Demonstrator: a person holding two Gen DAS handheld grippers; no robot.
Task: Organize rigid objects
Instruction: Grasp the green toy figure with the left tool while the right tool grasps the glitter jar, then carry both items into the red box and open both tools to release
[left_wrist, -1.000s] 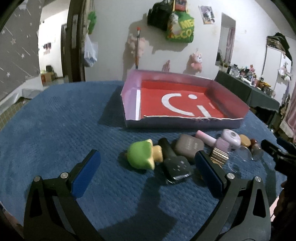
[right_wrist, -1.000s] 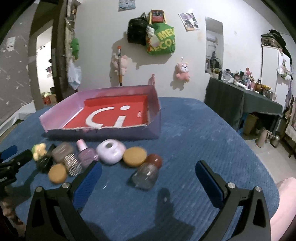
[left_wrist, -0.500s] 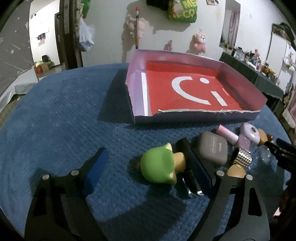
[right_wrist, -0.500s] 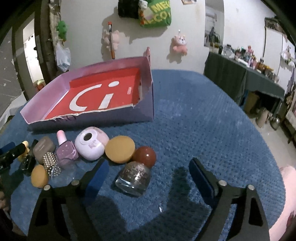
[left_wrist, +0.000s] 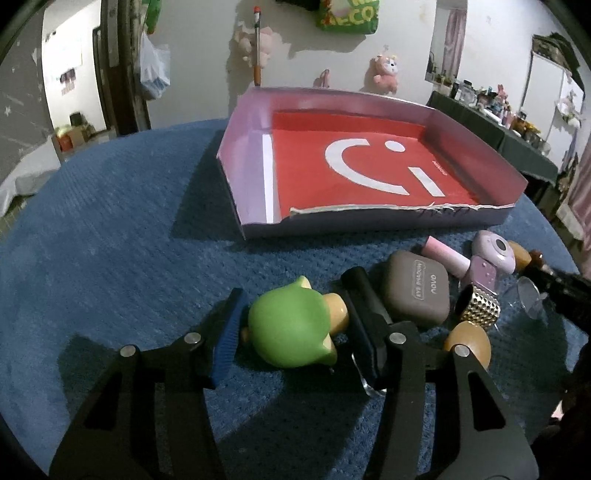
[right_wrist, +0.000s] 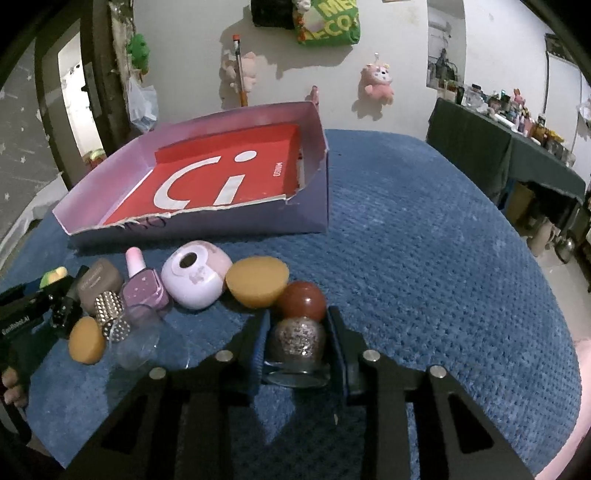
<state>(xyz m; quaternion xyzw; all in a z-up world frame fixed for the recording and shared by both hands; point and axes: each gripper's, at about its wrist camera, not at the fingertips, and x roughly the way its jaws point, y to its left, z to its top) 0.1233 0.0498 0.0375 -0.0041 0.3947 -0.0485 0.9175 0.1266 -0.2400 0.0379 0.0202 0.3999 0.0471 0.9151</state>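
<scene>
Nearest the left wrist camera, the left gripper (left_wrist: 295, 332) is seen closed in around a green toy (left_wrist: 290, 330) lying on the blue cloth (left_wrist: 110, 240); both blue pads are at the toy's sides, though firm contact on the right side cannot be confirmed. Just beside the toy, a black item (left_wrist: 364, 295) is noted, partly hidden by the right finger. A grey case (left_wrist: 415, 293) marked "eye shadow" is found next, touching a gold studded cap (left_wrist: 478, 306), with an orange sponge (left_wrist: 467, 345) just in front of it.

Nearest the right wrist camera, the right gripper (right_wrist: 297, 347) is seen clamped narrowly on a glitter jar (right_wrist: 297, 341), its pads pressed to both sides. A red-brown ball (right_wrist: 303, 301) is recorded touching the jar's far side. Beyond it lie a second sponge (right_wrist: 256, 282), a lilac round case (right_wrist: 195, 275) and a purple polish bottle (right_wrist: 142, 288), set close together in a row. A clear cup (right_wrist: 135, 332) is noted on its side near the bottle.

Farthest back, a pink tray (right_wrist: 314, 125) with a red lining is recorded on the cloth, with none of these items inside it.
</scene>
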